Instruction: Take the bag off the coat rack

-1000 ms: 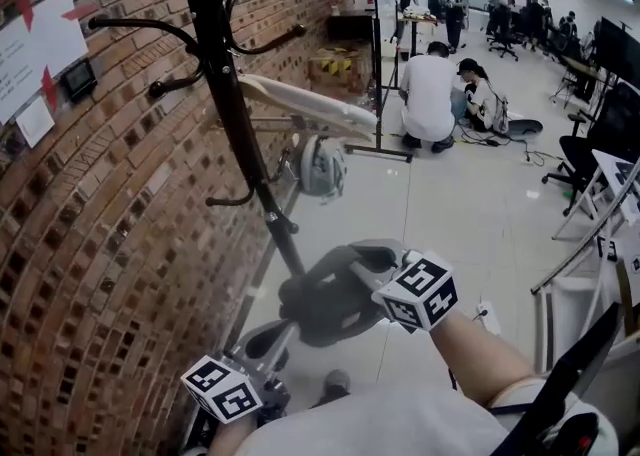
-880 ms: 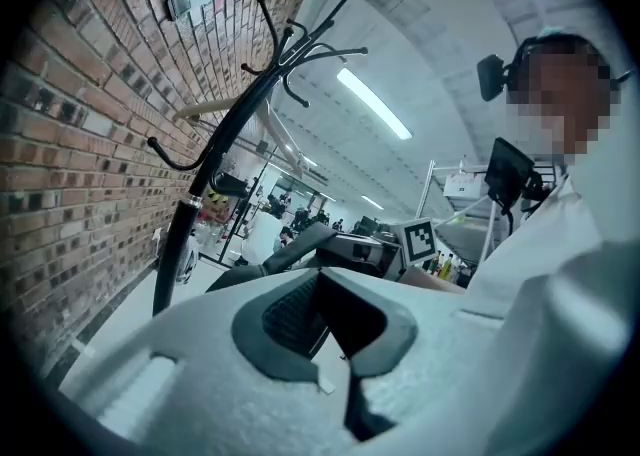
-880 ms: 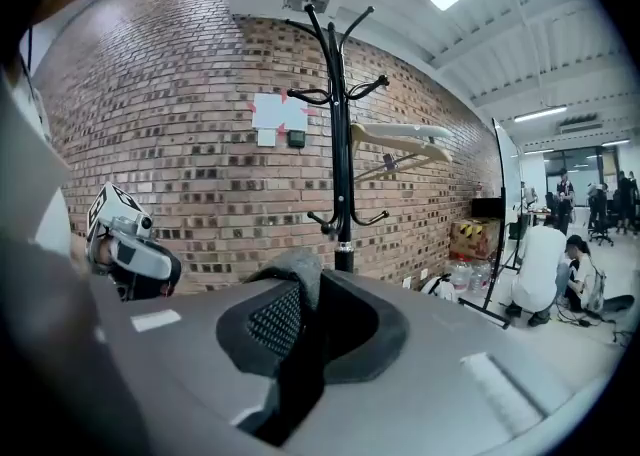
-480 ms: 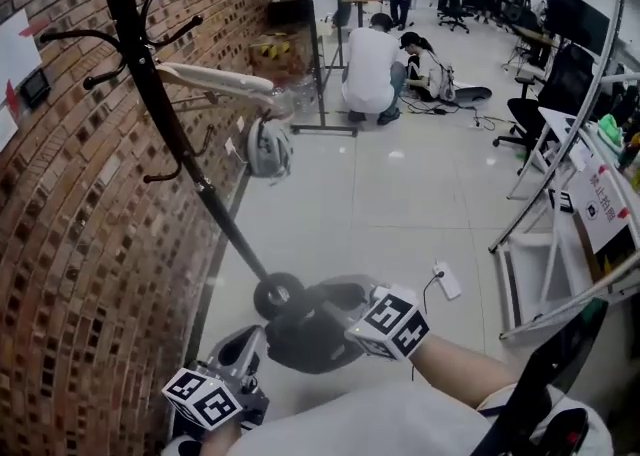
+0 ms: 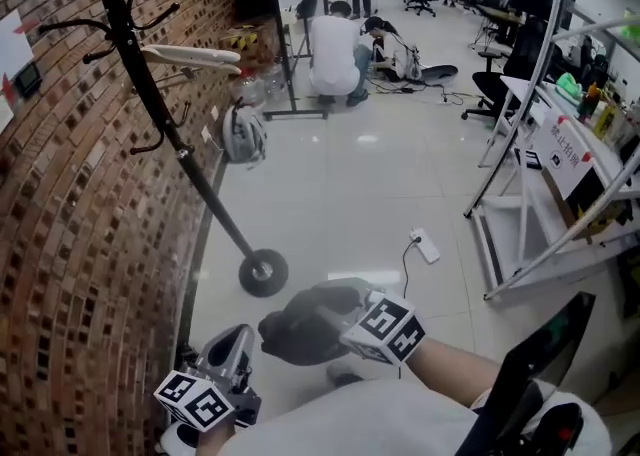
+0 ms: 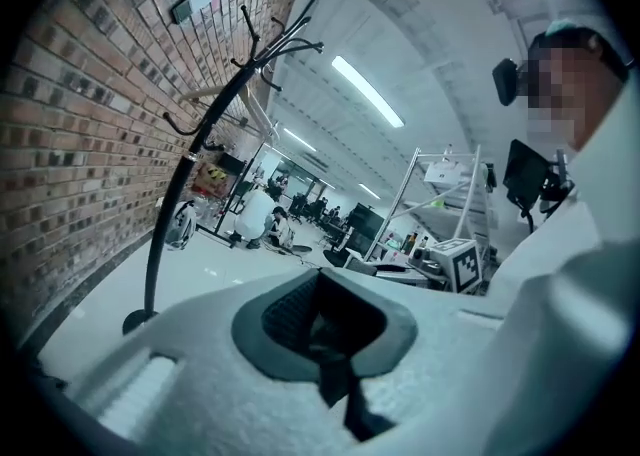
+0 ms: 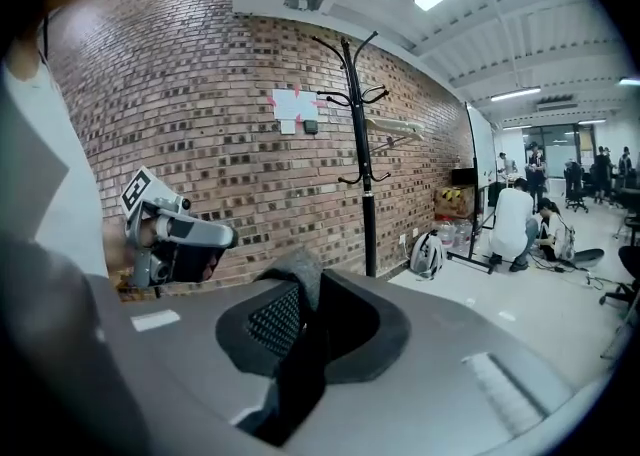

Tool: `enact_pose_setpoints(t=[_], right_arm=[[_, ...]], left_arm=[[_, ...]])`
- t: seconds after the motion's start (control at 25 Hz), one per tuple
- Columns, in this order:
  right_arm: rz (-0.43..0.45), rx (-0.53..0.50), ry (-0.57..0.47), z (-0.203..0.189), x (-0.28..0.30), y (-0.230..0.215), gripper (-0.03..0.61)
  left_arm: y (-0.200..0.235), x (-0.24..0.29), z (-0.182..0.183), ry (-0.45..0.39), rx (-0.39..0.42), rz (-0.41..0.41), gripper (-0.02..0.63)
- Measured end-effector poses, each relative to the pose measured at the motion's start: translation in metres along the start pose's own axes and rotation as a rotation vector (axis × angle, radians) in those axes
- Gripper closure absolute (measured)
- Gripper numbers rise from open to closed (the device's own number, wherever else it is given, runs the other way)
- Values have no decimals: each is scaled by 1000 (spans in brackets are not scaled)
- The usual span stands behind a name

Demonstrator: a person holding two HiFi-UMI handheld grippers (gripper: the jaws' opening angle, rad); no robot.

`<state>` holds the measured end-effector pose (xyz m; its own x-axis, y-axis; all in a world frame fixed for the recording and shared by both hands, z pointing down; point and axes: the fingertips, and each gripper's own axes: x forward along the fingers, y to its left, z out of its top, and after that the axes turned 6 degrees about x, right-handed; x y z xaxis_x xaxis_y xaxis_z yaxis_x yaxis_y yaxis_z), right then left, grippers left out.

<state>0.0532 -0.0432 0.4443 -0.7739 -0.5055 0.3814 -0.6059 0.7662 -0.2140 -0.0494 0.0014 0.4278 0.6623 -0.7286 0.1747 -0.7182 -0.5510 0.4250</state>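
The black coat rack [image 5: 150,94] stands by the brick wall on a round base [image 5: 263,272], and no bag hangs on its hooks. The dark grey bag [image 5: 305,324] hangs low in front of me, clear of the rack. My right gripper [image 5: 345,329] pinches the bag's grey strap [image 7: 298,284] while its jaws are opening. The rack [image 7: 362,144] is well behind that strap in the right gripper view. Lower left, my left gripper [image 5: 232,349] is shut on nothing, and it [image 7: 170,239] also shows in the right gripper view.
A grey backpack [image 5: 243,132] leans on the wall past the rack, under a beige board [image 5: 195,56]. Two people [image 5: 330,49] crouch far back. A power strip [image 5: 424,244] lies on the floor. A metal shelf frame [image 5: 540,194] stands at right.
The right gripper and bag have drawn back from the coat rack, which now stands farther off at upper left. More open floor shows between them.
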Motion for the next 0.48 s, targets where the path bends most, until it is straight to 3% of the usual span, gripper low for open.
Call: enact_pose_setpoints(t=[0.28,0.48], right_arm=[[-123,77,-60,-29,-29,65,541],[-112,137,-36,-40,-36,113,543]], left_arm=[[-28,-105,-50,1,24,24,612],[-28,-154,-62,-31,6,40,612]])
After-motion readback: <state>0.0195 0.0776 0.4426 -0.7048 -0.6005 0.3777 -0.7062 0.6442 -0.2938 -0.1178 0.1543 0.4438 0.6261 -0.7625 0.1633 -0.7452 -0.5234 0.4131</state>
